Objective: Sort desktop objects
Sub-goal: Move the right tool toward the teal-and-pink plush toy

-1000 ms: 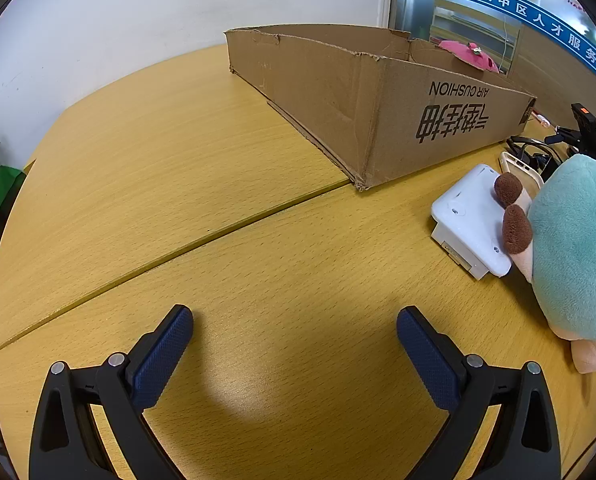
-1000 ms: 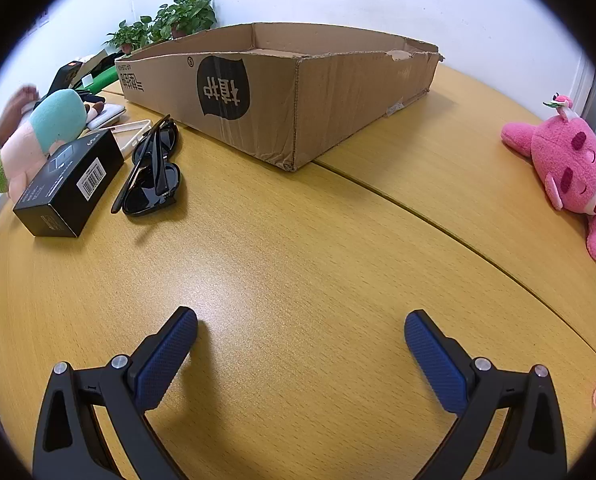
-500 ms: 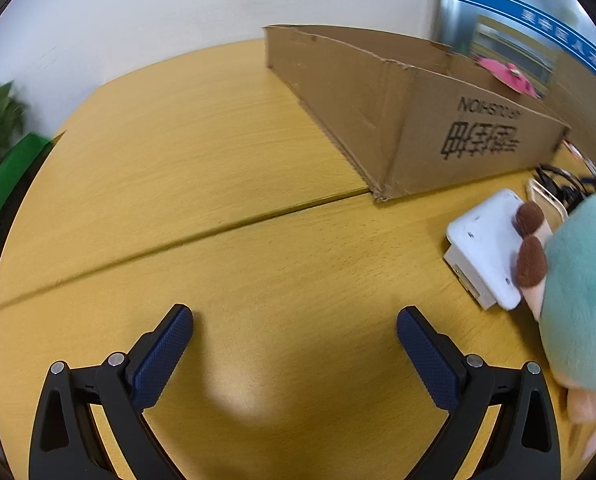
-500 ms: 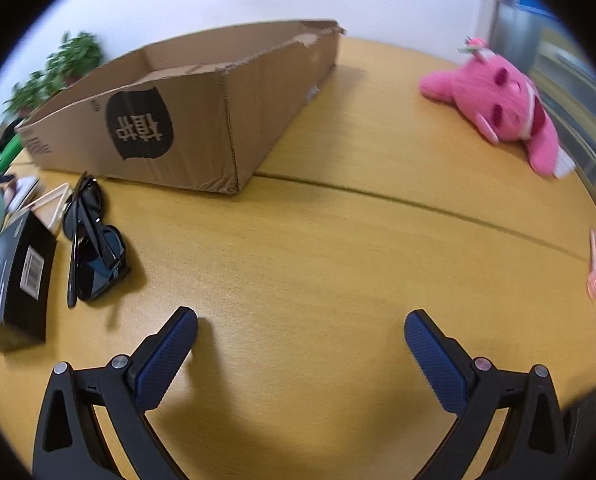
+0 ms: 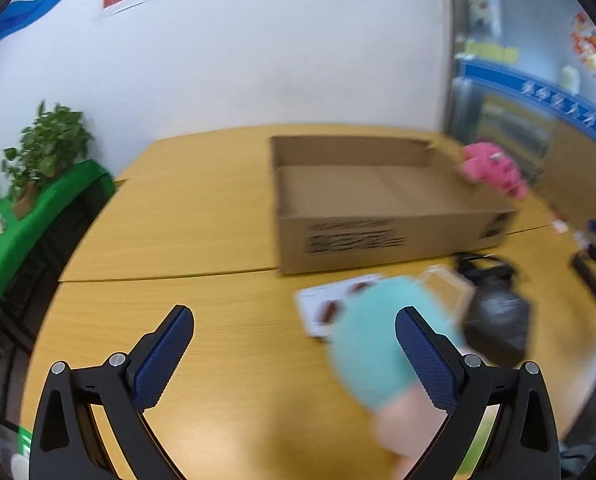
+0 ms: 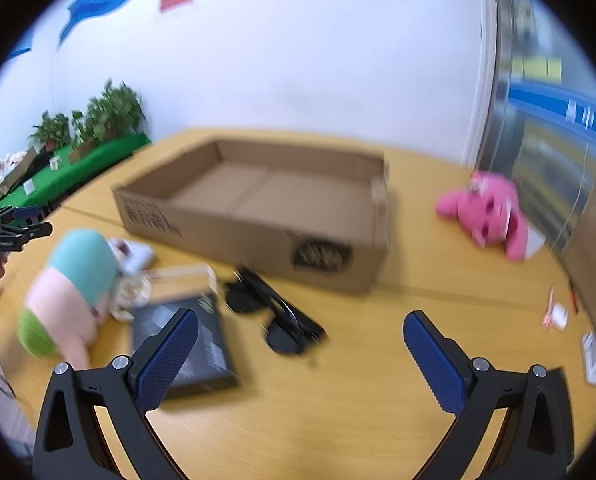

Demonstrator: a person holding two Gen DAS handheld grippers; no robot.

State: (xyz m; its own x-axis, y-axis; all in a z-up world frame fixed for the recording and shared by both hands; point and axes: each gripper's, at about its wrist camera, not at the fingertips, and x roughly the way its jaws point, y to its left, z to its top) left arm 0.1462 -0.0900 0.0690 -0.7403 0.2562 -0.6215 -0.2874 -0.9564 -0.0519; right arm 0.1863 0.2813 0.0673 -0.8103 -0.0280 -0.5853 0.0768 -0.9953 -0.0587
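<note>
An open, empty cardboard box (image 5: 378, 208) (image 6: 258, 216) sits mid-table. In front of it lie a teal, peach and green plush (image 5: 374, 356) (image 6: 74, 280), a white device (image 5: 318, 304), a clear case (image 6: 178, 280), a black box (image 6: 202, 344) (image 5: 498, 320) and black sunglasses (image 6: 278, 312). A pink plush (image 6: 486, 216) (image 5: 494, 168) lies right of the carton. My left gripper (image 5: 294, 352) is open above the table, its right finger over the teal plush. My right gripper (image 6: 298, 360) is open, raised, with the sunglasses beyond its fingers. Both views are blurred.
Potted plants (image 5: 46, 148) (image 6: 98, 120) stand on a green-covered ledge at the left. Small white and orange items (image 6: 558, 316) lie near the table's right edge. A hand with the other gripper (image 6: 2, 232) shows at the far left of the right wrist view.
Both grippers have lifted and tilted up, so the box interior, the wall and the plants now show. Both stay open with nothing held.
</note>
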